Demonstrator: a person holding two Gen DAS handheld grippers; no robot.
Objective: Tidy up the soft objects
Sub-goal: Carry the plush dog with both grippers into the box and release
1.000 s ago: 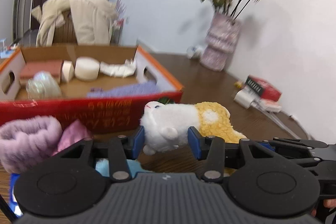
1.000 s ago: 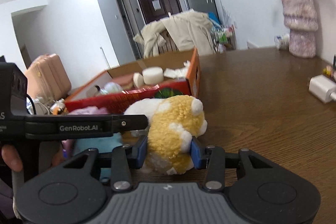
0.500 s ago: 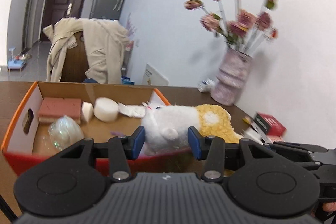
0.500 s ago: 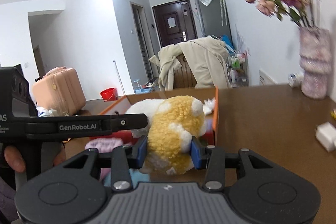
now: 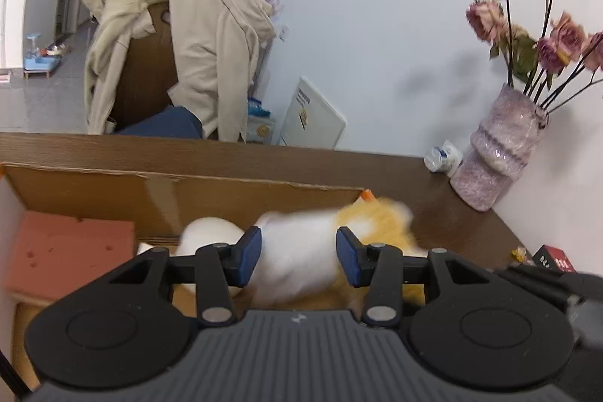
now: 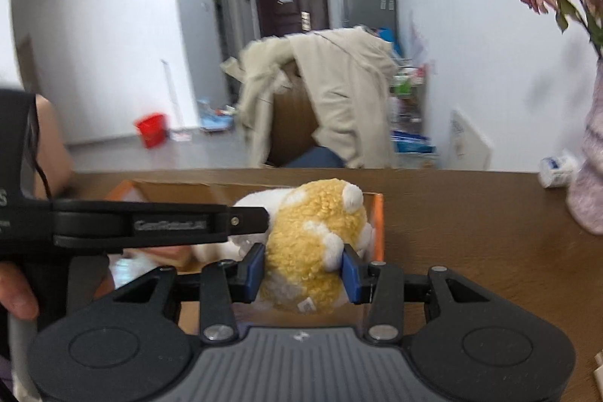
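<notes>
Both grippers hold one white and yellow plush toy (image 5: 301,251) over the cardboard box (image 5: 94,183). My left gripper (image 5: 297,260) is shut on its white front part. My right gripper (image 6: 301,268) is shut on its yellow curly rear part (image 6: 312,236). The toy hangs above the right end of the box (image 6: 169,191), near its orange edge. In the box lie a pink sponge block (image 5: 64,251) and a white round pad (image 5: 207,236), partly hidden by the left fingers.
A pink vase with dried roses (image 5: 501,161) and a small white bottle (image 5: 441,159) stand at the table's far right. A red box (image 5: 554,260) lies at the right edge. A chair draped with a beige coat (image 5: 181,55) stands behind the table.
Both grippers have lifted the plush toy off the table and carried it forward over the box. The purple items in front of the box have dropped out of view.
</notes>
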